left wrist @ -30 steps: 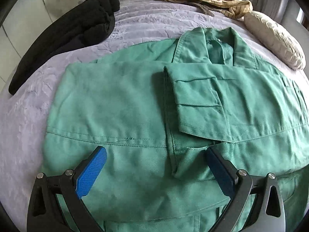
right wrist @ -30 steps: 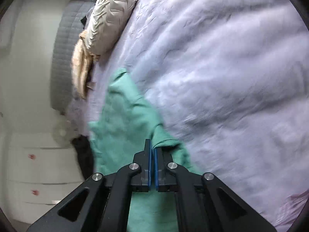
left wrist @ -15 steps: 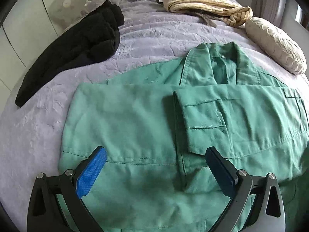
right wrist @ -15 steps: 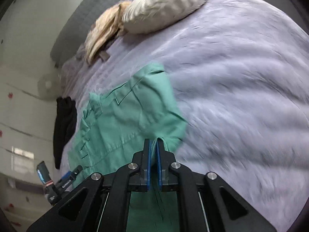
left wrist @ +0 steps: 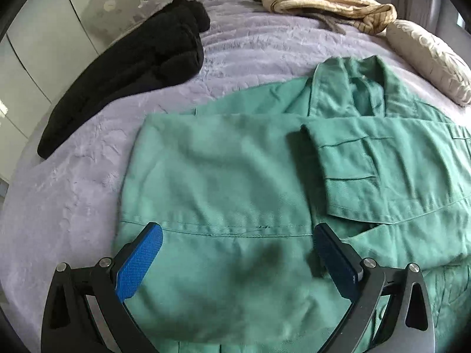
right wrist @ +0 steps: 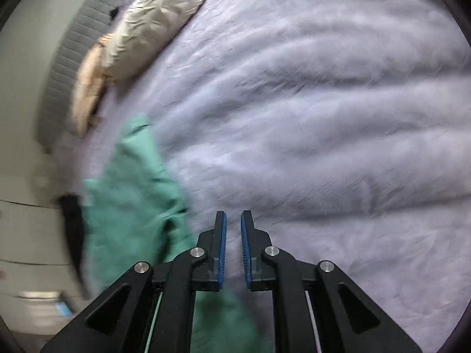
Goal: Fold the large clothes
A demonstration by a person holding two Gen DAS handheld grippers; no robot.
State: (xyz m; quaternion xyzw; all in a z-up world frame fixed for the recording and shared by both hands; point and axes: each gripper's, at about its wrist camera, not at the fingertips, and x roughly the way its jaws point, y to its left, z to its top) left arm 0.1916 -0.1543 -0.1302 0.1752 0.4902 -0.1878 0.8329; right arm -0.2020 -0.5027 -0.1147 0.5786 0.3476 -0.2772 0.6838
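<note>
Item: green jacket (left wrist: 265,182), lying spread on the lilac bedspread (left wrist: 250,47), collar toward the headboard. One sleeve is lying folded across the chest, cuff near the middle, probably so the garment is narrowing into a tidy rectangle before the next fold.

Left gripper (left wrist: 235,253): hovering over the lower back panel, jaws standing wide apart, gripping nothing; likely waiting above the hem for the next pinch.

Right gripper (right wrist: 233,229): jaws opening, a narrow gap showing between the blue pads, no cloth between them. It is pointing at bare bedspread, with the jacket's edge lying just beside it to the left; this view is blurred, so which part of the jacket that is cannot be told for certain.

Other stock: black garment (left wrist: 132,67) lying well apart to the left; cream patterned bundle (left wrist: 323,3) and pale pillow (left wrist: 429,58) resting near the headboard.

Markings: no brand, label or readable writing showing anywhere.
</note>
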